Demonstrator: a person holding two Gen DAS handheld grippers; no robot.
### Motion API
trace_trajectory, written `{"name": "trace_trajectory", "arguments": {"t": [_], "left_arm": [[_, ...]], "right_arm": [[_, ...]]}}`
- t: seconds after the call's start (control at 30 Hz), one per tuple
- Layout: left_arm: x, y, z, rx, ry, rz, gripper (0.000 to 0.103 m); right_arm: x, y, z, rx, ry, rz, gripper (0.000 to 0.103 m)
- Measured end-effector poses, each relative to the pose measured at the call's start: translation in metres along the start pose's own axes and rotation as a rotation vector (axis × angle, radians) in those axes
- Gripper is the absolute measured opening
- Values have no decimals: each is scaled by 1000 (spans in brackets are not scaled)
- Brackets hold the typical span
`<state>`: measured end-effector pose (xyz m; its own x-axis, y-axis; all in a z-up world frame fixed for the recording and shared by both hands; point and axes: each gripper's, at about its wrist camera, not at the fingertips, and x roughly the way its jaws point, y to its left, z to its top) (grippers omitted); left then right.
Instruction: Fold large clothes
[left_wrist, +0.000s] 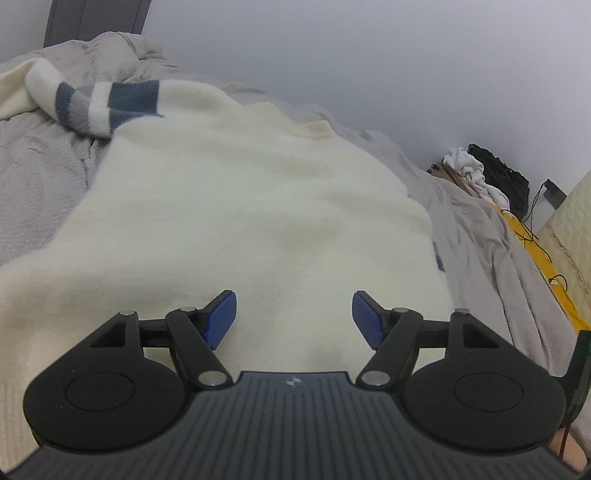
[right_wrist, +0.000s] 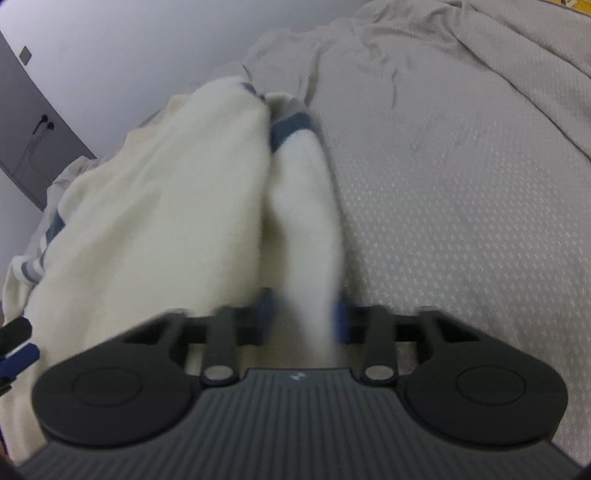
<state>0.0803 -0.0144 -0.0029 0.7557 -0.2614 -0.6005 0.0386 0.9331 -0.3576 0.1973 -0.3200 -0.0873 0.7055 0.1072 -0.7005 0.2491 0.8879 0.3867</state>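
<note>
A large cream knit sweater (left_wrist: 240, 206) with blue and grey stripes lies spread on a grey bedspread (left_wrist: 33, 192). My left gripper (left_wrist: 293, 317) is open and empty, just above the sweater's near part. In the right wrist view a cream sleeve (right_wrist: 306, 206) with a blue striped band runs between the blurred fingers of my right gripper (right_wrist: 304, 314), which look closed on it. The sweater body (right_wrist: 155, 206) lies to the left of the sleeve. My left gripper's fingertip (right_wrist: 18, 354) shows at the left edge.
The grey bedspread (right_wrist: 461, 184) stretches to the right of the sleeve. In the left wrist view a pile of white and black clothes (left_wrist: 480, 173) sits beyond the bed's right edge, near a yellow surface with cables (left_wrist: 532, 236). A grey wall stands behind.
</note>
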Motion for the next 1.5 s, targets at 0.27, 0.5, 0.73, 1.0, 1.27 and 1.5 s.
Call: {"name": "trace_trajectory", "arguments": {"t": [0.27, 0.5, 0.73, 1.0, 1.27, 1.5], "left_arm": [[-25, 20, 12, -64, -70, -48, 74], [-41, 70, 34, -238, -115, -155, 74], [-22, 96, 41, -343, -87, -243, 73], [32, 66, 28, -210, 50, -233, 69], [53, 56, 17, -136, 101, -149, 64], [57, 54, 12, -108, 112, -115, 64]], "right_arm": [[-53, 76, 2, -286, -239, 81, 11], [-51, 175, -36, -666, -268, 186, 11], [10, 206, -93, -879, -125, 249, 11], [4, 183, -87, -719, -99, 331, 13], [-5, 172, -81, -639, -81, 358, 13], [-29, 164, -81, -602, -68, 364, 32]]}}
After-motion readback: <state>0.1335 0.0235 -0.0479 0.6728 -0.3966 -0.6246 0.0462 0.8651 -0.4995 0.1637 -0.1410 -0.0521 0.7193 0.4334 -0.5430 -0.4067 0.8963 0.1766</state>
